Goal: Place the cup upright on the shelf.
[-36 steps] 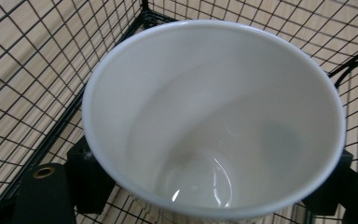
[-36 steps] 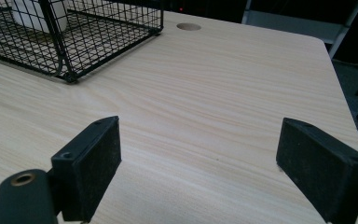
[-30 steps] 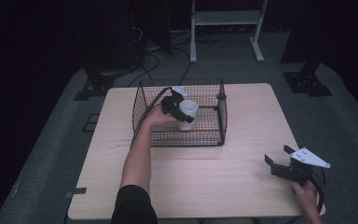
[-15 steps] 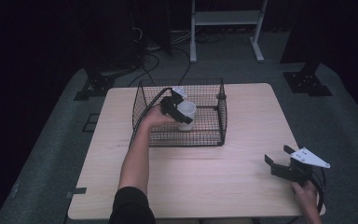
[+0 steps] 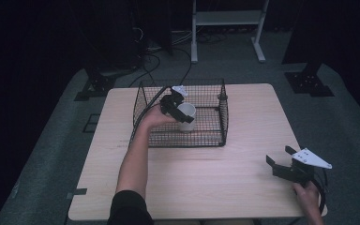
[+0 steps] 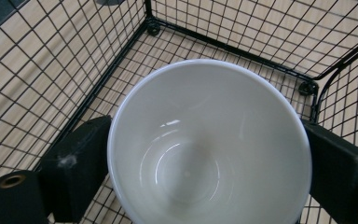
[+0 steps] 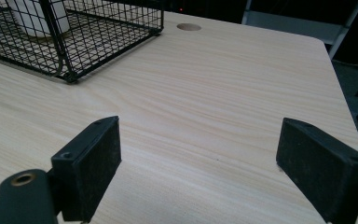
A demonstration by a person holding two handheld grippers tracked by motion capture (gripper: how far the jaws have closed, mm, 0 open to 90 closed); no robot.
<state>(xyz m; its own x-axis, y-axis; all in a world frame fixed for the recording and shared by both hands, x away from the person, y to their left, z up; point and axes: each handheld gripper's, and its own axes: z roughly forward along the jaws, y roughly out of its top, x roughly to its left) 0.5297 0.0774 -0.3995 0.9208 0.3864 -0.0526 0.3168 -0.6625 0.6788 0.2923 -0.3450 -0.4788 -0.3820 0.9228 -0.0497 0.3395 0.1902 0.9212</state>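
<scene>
A white cup (image 5: pixel 186 117) stands upright inside the black wire basket (image 5: pixel 222 112). My left gripper (image 5: pixel 173 105) reaches into the basket from the left and looks down into the cup (image 6: pixel 205 140). Its jaws have just been opening, and the left gripper (image 6: pixel 209 158) now stands open with a jaw on either side of the cup, just below the rim. My right gripper (image 5: pixel 280 156) rests near the table's front right corner. In its own view the right gripper (image 7: pixel 198 158) is wide open over bare wood with nothing between the jaws. From there the cup (image 7: pixel 37 16) shows through the basket (image 7: pixel 98 32).
The light wooden table (image 5: pixel 201 178) has a round cable hole (image 7: pixel 189 27) near its far edge. Beyond the table stand a white frame (image 5: pixel 225 18), dark stands and cables on the grey floor.
The left hand and the cup have sunk a little inside the basket. The right gripper has not moved.
</scene>
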